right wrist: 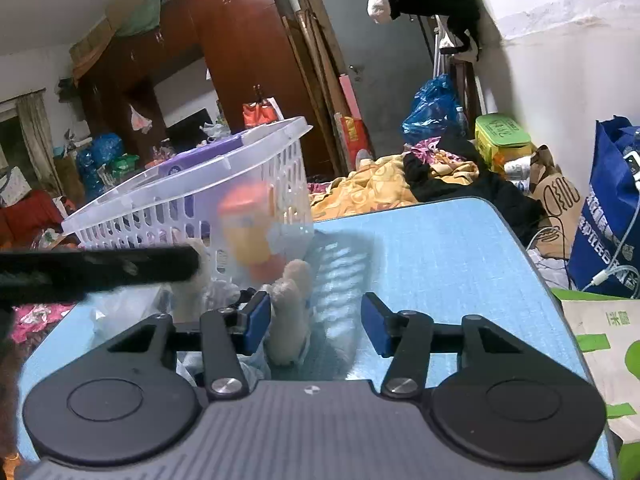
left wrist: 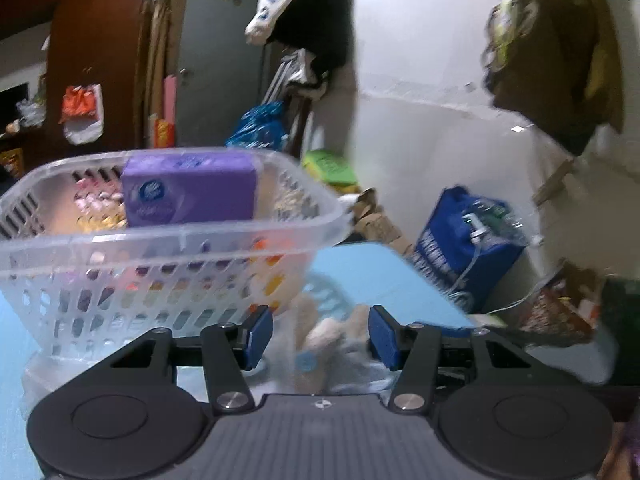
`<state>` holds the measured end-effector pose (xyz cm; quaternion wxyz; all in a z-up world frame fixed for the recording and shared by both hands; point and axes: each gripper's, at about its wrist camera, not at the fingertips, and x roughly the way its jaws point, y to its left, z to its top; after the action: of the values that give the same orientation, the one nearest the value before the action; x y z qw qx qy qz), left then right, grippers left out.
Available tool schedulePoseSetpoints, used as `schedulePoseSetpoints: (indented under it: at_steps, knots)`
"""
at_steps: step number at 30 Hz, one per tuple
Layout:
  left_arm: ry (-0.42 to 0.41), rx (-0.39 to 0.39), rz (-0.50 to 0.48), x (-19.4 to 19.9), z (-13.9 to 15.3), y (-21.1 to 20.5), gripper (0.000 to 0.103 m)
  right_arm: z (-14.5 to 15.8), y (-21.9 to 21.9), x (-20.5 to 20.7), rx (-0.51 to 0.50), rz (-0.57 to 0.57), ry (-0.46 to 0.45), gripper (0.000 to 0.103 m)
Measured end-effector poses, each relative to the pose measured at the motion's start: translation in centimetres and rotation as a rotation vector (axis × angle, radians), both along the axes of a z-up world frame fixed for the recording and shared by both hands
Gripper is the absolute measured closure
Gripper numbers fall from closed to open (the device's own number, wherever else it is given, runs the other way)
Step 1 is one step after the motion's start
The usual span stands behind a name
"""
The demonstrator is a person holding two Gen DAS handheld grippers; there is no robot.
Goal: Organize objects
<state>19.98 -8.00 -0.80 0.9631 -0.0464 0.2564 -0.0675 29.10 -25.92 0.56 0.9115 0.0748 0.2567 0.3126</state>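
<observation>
Open left gripper (left wrist: 320,334), plush toy (left wrist: 324,336), basket (left wrist: 168,236)

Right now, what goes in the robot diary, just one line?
left tongs: open, over plush toy | right tongs: open | basket: holds purple box | table

Tilted clear basket (left wrist: 168,240), purple box (left wrist: 190,190) inside

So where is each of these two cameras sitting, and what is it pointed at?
Left wrist: sits on the left claw, looking forward at the clear basket and plush toy on the blue table; both blue pads show, apart.
Right wrist: sits on the right claw, facing the same basket from its right; a black arm-like bar crosses at left.
Shared: basket, toy, table.
</observation>
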Motion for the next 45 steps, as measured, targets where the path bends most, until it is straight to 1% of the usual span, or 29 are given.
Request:
schedulePoseSetpoints:
  at_steps: [2,4,6,9,11,13,17,19,23,27,30,33,37,38,39,41,43,44,45]
  knots:
    - [-0.022,0.01,-0.022,-0.7,0.7,-0.8,0.045,-0.1,-0.8,-0.3,0.008,-0.013,-0.003,0.049]
    - [-0.027,0.024,-0.035,-0.9,1.0,-1.6,0.045,0.0,-1.5,-0.3,0.014,-0.027,-0.002,0.049]
    - [-0.008,0.039,-0.032,-0.6,0.8,-2.0,0.045,0.0,-1.8,-0.1,0.016,-0.038,0.001,0.049]
    - [0.018,0.03,-0.04,-0.2,0.1,-2.2,0.045,0.0,-1.9,-0.2,0.005,-0.048,-0.002,0.049]
    - [0.023,0.066,-0.018,0.0,-0.3,-2.5,0.045,0.0,-1.9,-0.3,0.006,-0.049,-0.002,0.049]
    - [0.037,0.084,0.03,0.5,-0.5,-2.3,0.045,0.1,-1.6,-0.2,0.007,-0.039,-0.003,0.049]
    - [0.078,0.072,0.058,1.7,-1.4,-1.3,0.046,0.4,-0.5,-0.2,0.006,-0.013,-0.009,0.05]
    - [0.09,0.081,0.074,1.9,-2.0,-1.1,0.049,0.6,0.0,0.0,0.009,-0.003,-0.006,0.052]
    - [0.095,0.047,0.093,2.1,-2.5,-0.2,0.059,0.8,1.0,0.5,0.008,0.019,0.004,0.057]
    - [0.091,0.048,0.098,2.0,-2.4,0.0,0.06,0.9,1.8,1.0,0.007,0.028,0.013,0.061]
    - [0.086,0.043,0.1,1.6,-2.7,0.4,0.061,0.7,2.5,1.6,-0.007,0.033,0.025,0.061]
    - [0.084,0.026,0.097,1.4,-3.0,0.9,0.061,0.5,2.9,2.2,-0.017,0.042,0.032,0.061]
    - [0.07,-0.009,0.094,0.9,-3.0,1.9,0.061,0.4,3.1,2.3,0.003,0.047,0.023,0.061]
    - [0.068,-0.017,0.092,0.8,-3.0,2.1,0.061,0.4,3.2,2.4,0.004,0.053,0.021,0.067]
    - [0.062,-0.026,0.09,0.7,-3.0,2.2,0.061,0.3,3.3,2.4,0.004,0.057,0.021,0.077]
    - [0.049,-0.028,0.083,0.4,-2.9,2.4,0.061,0.2,3.3,2.4,0.021,0.067,0.021,0.08]
    - [0.04,-0.029,0.079,0.1,-2.8,2.4,0.064,0.2,3.3,2.3,0.013,0.07,0.01,0.085]
    - [0.03,-0.038,0.074,0.0,-2.7,2.5,0.075,0.2,3.2,2.1,0.007,0.063,0.0,0.087]
    - [0.022,-0.046,0.073,-0.1,-2.6,2.6,0.076,0.3,3.0,1.9,0.009,0.058,-0.006,0.087]
